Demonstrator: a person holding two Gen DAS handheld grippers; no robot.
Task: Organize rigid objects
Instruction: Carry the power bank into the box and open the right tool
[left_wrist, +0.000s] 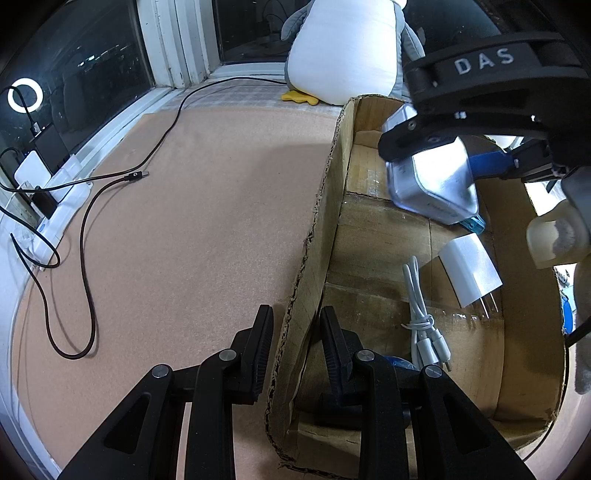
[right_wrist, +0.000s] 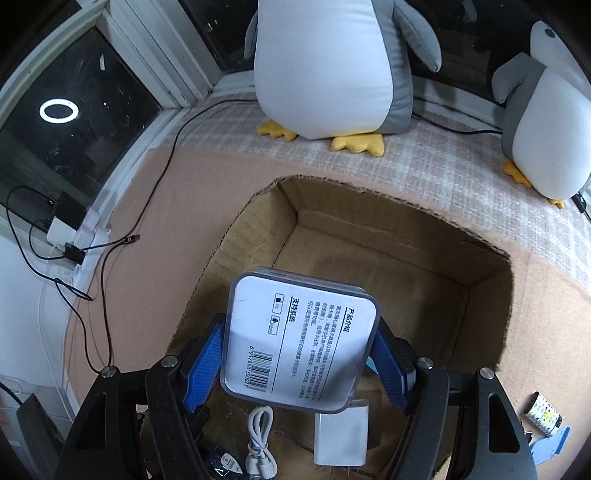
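Note:
An open cardboard box (left_wrist: 332, 177) (right_wrist: 480, 258) stands on the tan mat. My left gripper (left_wrist: 297, 347) straddles the box's left wall near its front corner, jaws shut on the wall. My right gripper (right_wrist: 301, 330) (left_wrist: 461, 158), with blue pads, is shut on a clear plastic case (right_wrist: 295, 343) (left_wrist: 432, 184) that has a white barcode label, and holds it tilted above the box's inside. On the box floor lie a white charger plug (left_wrist: 471, 273) (right_wrist: 341, 432) and a bundled white cable (left_wrist: 421, 325) (right_wrist: 260, 443). A dark blue item (right_wrist: 225, 461) lies partly hidden near the front.
Two penguin plush toys (right_wrist: 325, 66) (right_wrist: 546, 125) sit behind the box by the window. A black cable (left_wrist: 88, 258) snakes over the mat (left_wrist: 184, 240) towards a power strip (right_wrist: 70, 236) at the left edge. A small patterned roll (right_wrist: 543, 410) and a blue clip (right_wrist: 550, 443) lie right of the box.

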